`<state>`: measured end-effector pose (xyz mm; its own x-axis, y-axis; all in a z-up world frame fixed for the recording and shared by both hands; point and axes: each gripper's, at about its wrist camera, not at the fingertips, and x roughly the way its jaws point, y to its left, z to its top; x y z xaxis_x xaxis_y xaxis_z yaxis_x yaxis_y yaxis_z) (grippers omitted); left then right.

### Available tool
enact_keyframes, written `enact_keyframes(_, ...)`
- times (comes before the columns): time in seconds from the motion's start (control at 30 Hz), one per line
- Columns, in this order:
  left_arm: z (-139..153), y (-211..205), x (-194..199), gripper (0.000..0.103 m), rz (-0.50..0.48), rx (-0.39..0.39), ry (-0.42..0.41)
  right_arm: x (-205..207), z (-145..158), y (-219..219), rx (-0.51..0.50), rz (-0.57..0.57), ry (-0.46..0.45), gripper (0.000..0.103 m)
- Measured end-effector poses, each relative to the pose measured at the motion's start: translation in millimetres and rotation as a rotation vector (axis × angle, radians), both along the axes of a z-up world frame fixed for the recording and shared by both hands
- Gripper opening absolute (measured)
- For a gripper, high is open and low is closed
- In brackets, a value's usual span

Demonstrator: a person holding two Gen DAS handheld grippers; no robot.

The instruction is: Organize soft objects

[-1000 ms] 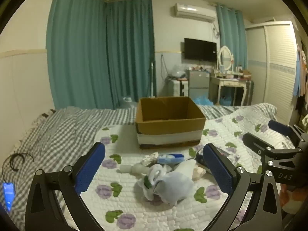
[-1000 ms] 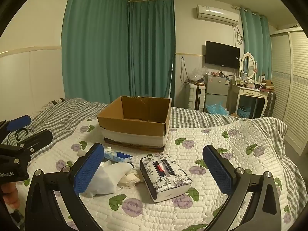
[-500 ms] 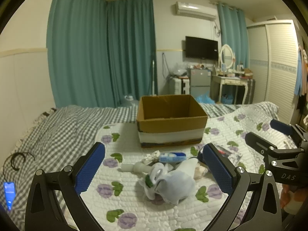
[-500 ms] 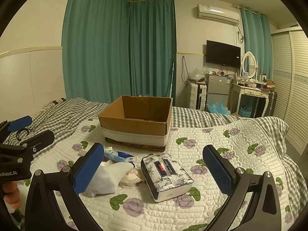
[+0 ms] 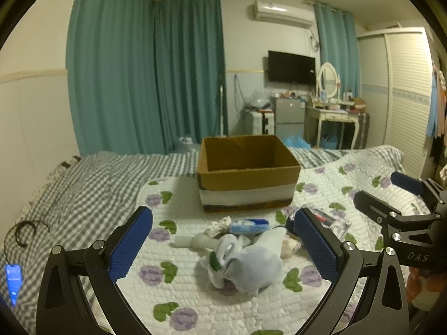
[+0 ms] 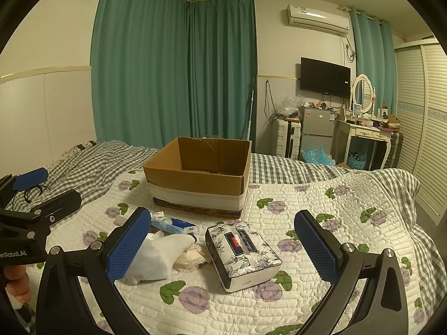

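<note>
Lately both my views have crept closer and tipped slightly; nothing is picked up yet. My left gripper (image 5: 223, 248) hangs with jaws wide over the pale blue cloth bundle (image 5: 251, 268), my right gripper (image 6: 223, 247) equally wide over the tissue pack (image 6: 243, 254). At twelve o'clock, the cardboard box (image 6: 195, 184) looks empty.

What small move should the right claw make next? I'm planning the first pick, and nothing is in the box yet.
Probably lower the open right claw onto the floral tissue pack, which lies between its fingers, in front of the empty cardboard box.
</note>
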<state>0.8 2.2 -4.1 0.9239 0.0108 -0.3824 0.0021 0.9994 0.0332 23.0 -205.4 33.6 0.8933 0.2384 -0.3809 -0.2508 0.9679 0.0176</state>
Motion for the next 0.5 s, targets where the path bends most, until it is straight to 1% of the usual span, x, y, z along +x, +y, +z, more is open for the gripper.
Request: enact_keyframes(0.5,-2.1,0.5,-0.7,0.103,0.001,-0.003,0.006,-0.3,-1.0,-0.1,0.005,0.001,0.003,0.103)
